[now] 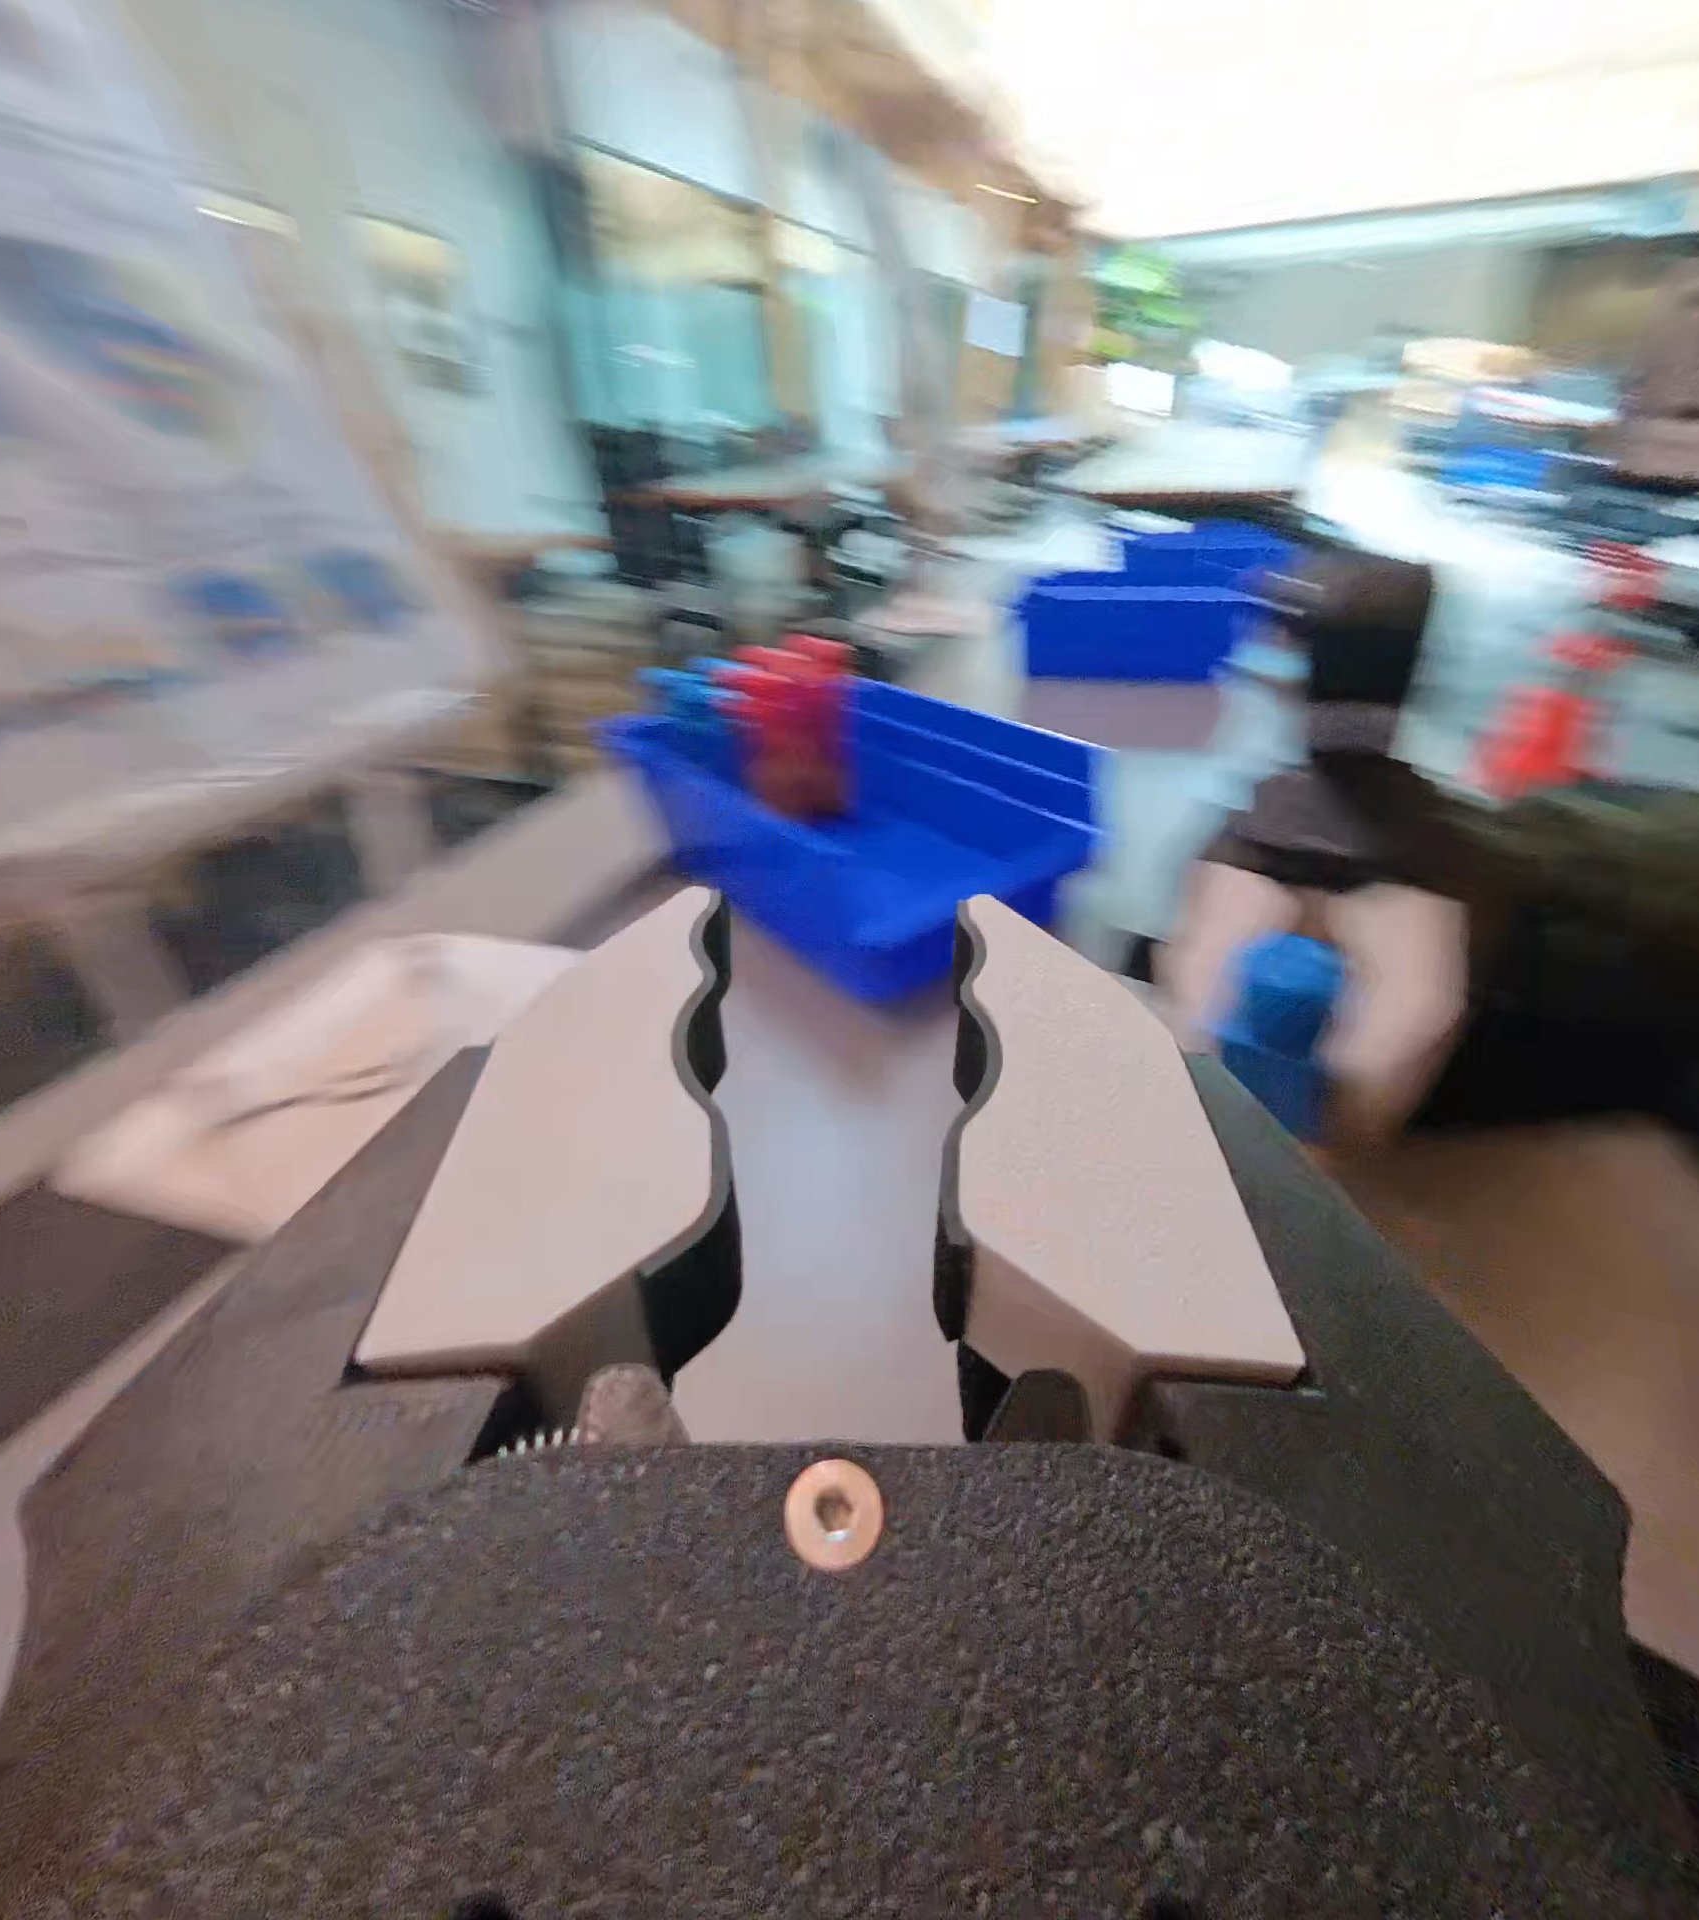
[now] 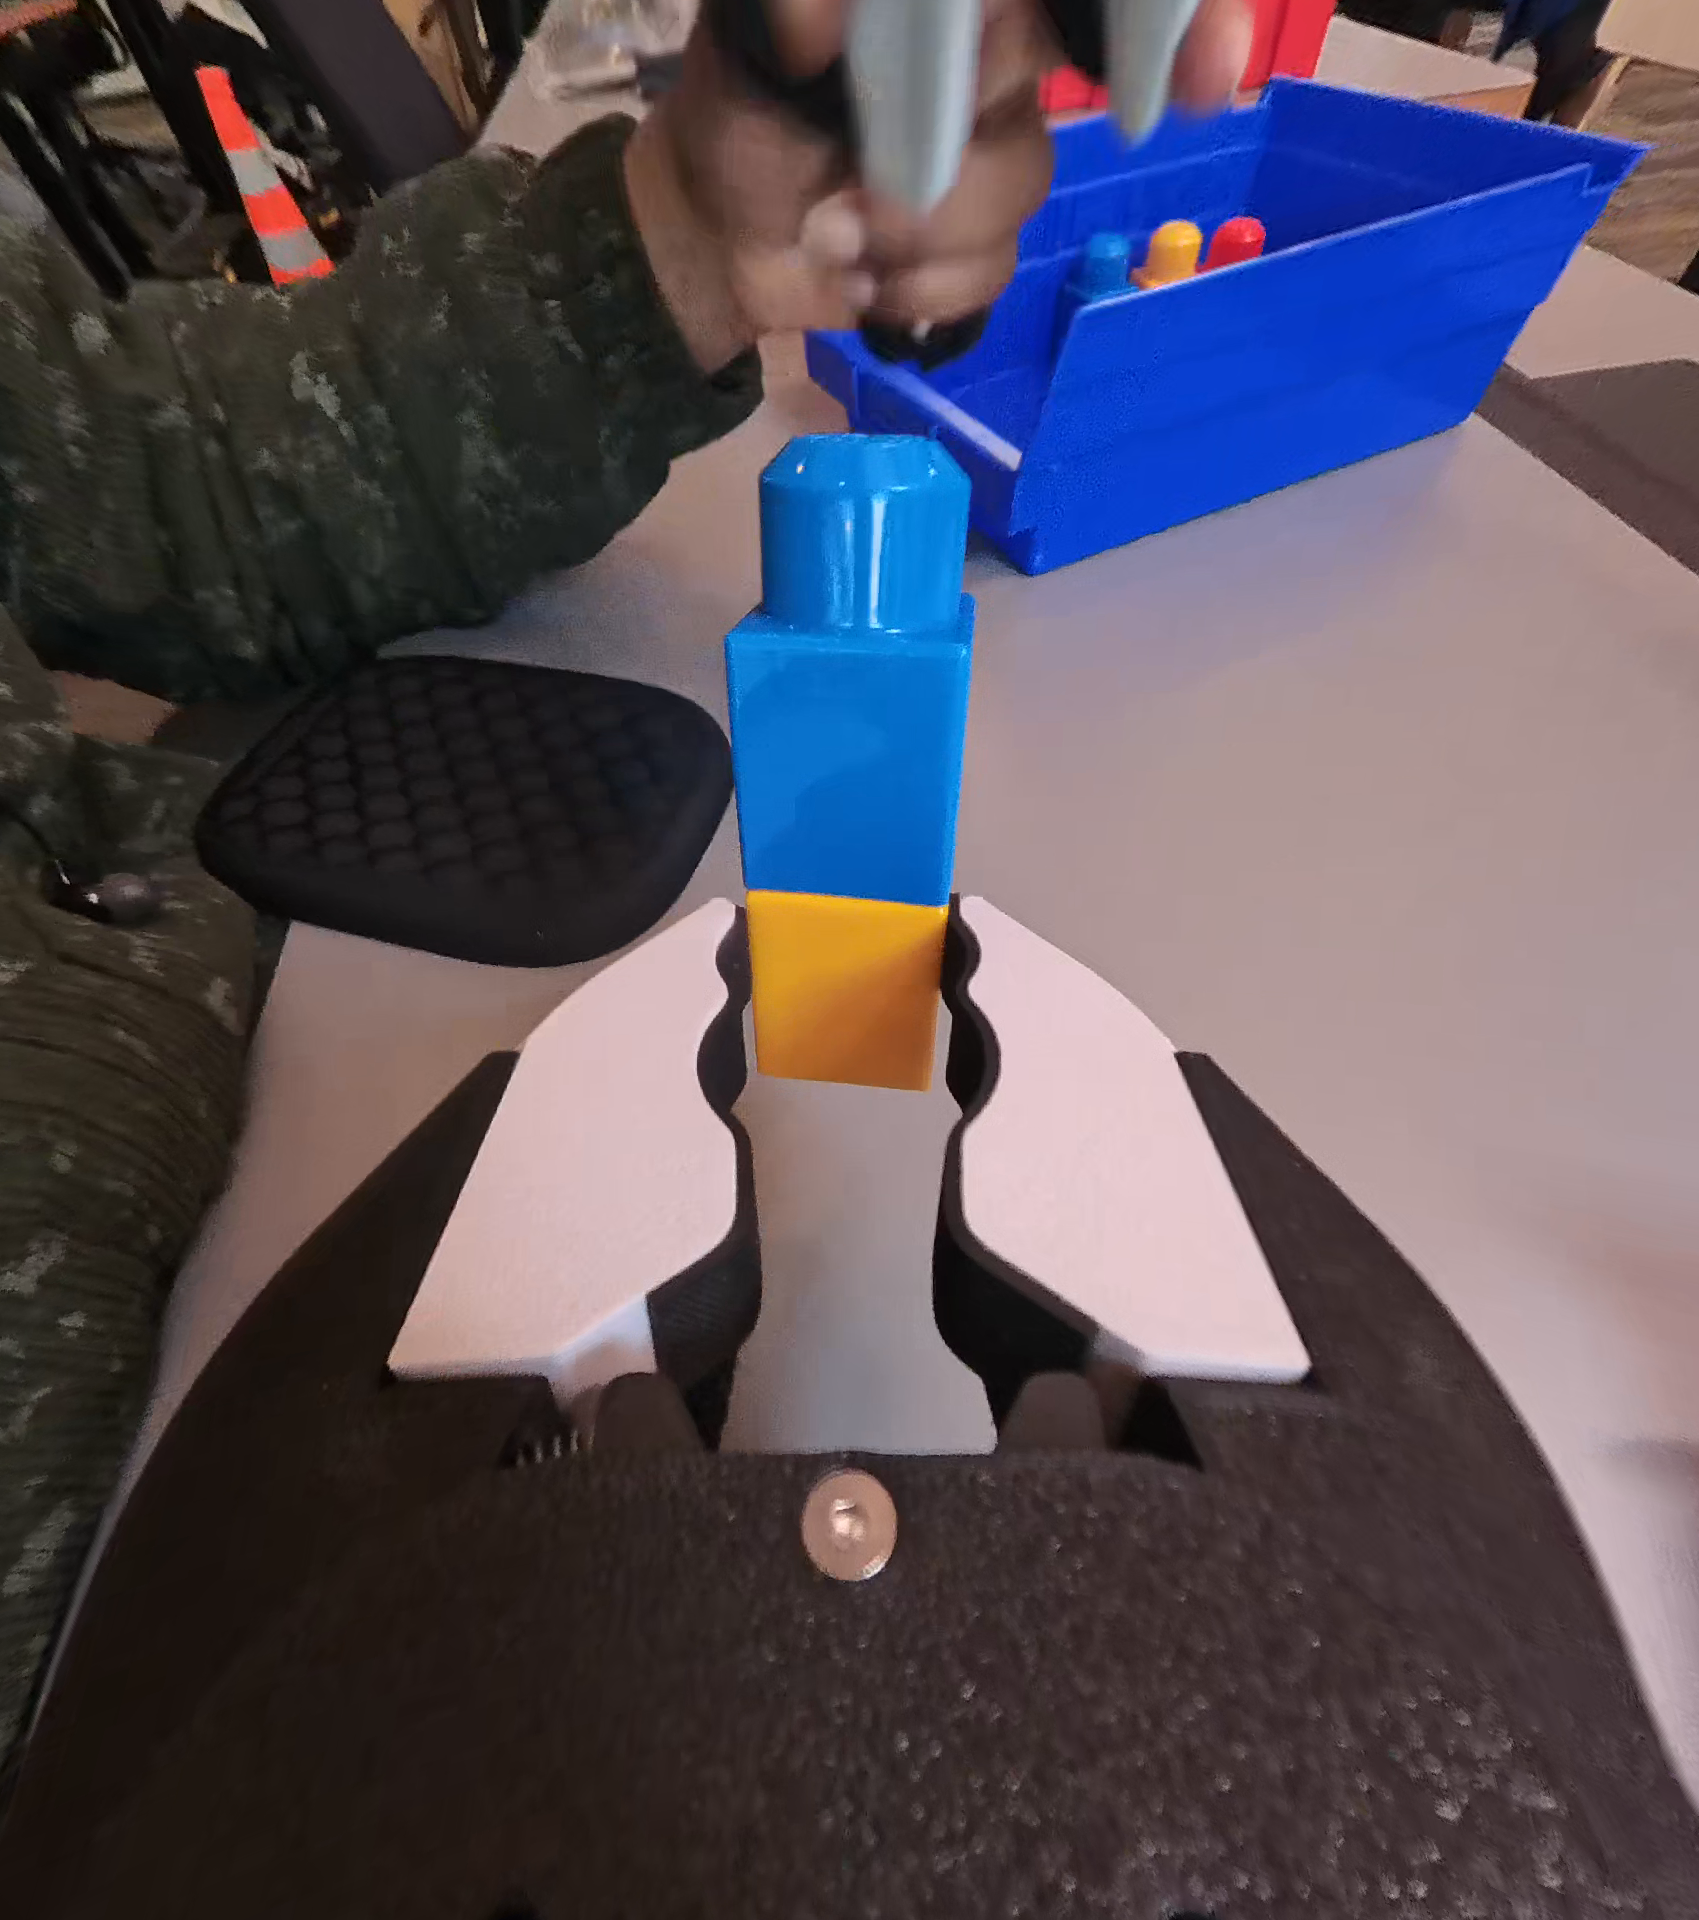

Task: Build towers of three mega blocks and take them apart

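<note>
My right gripper (image 2: 845,925) is shut on a yellow block (image 2: 840,997), with a blue block (image 2: 850,748) stacked upright on top of it, held above the grey table (image 2: 1344,831). My left gripper (image 1: 840,914) is open and empty; its view is motion-blurred. It also shows blurred at the top of the right wrist view (image 2: 1021,94), above the stack and held in a hand. The blue block (image 1: 1281,997) shows at the right of the left wrist view. A blue bin (image 2: 1292,364) (image 1: 876,862) holds blue, yellow and red blocks (image 2: 1177,249).
A black mesh pad (image 2: 471,810) lies left of the stack. A green sleeve (image 2: 305,416) reaches across the left side. An orange cone (image 2: 263,197) stands behind. Another blue bin (image 1: 1125,623) sits farther back. A dark mat (image 2: 1676,468) lies at the table's right. My right fingertips sit around 20 centimeters from my left ones.
</note>
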Available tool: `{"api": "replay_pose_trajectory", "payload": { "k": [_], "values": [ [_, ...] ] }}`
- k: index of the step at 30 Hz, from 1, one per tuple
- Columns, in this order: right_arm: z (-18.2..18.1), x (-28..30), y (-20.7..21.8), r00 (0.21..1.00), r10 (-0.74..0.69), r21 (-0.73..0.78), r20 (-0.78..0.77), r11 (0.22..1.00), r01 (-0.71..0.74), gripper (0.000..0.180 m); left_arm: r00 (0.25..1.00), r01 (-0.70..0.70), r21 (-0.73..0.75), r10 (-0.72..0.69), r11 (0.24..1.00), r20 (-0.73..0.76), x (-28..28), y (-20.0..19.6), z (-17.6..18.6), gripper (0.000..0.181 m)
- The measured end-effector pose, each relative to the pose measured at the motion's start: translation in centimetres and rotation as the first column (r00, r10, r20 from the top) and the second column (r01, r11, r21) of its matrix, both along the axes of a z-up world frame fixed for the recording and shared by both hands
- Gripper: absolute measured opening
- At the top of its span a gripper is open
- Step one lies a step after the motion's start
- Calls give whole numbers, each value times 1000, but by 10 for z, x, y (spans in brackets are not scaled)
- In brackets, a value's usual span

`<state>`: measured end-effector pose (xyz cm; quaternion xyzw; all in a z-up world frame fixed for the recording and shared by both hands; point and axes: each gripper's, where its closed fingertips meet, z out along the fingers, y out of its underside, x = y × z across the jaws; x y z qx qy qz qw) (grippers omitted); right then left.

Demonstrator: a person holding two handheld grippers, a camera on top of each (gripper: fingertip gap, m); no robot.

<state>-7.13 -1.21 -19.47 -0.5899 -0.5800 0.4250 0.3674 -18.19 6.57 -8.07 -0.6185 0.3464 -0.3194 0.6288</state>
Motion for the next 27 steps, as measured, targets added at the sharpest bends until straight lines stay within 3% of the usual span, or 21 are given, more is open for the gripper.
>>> {"api": "replay_pose_trajectory", "payload": {
  "k": [2,4,8,13,17,20,23,27],
  "values": [
    [-2,-1,2,1000,-5,-21,0,1000,5,36,940,-341,26,340,940,34,-75,48,11,40],
    [-5,-2,2,1000,-7,-11,12,1000,7,35,821,-568,-33,569,822,47,-147,83,5,42],
    [-9,-1,2,999,-6,6,31,1000,5,36,627,-779,-144,768,611,-132,-244,130,-43,51],
    [-16,0,3,998,8,-12,56,1000,-7,35,530,-847,-293,748,444,-400,-298,155,-113,57],
    [-19,0,1,997,23,-18,67,1000,-22,36,478,-878,-301,665,371,-574,-316,163,-154,57],
    [-21,1,0,997,31,-21,72,999,-30,36,445,-893,-282,597,351,-667,-321,168,-173,56],
    [-21,2,0,997,35,-29,72,999,-33,36,400,-908,-234,559,346,-726,-325,170,-184,39],
    [-20,4,2,997,30,-29,65,999,-28,35,427,-895,-235,578,378,-696,-316,167,-170,38]
  ]
}}
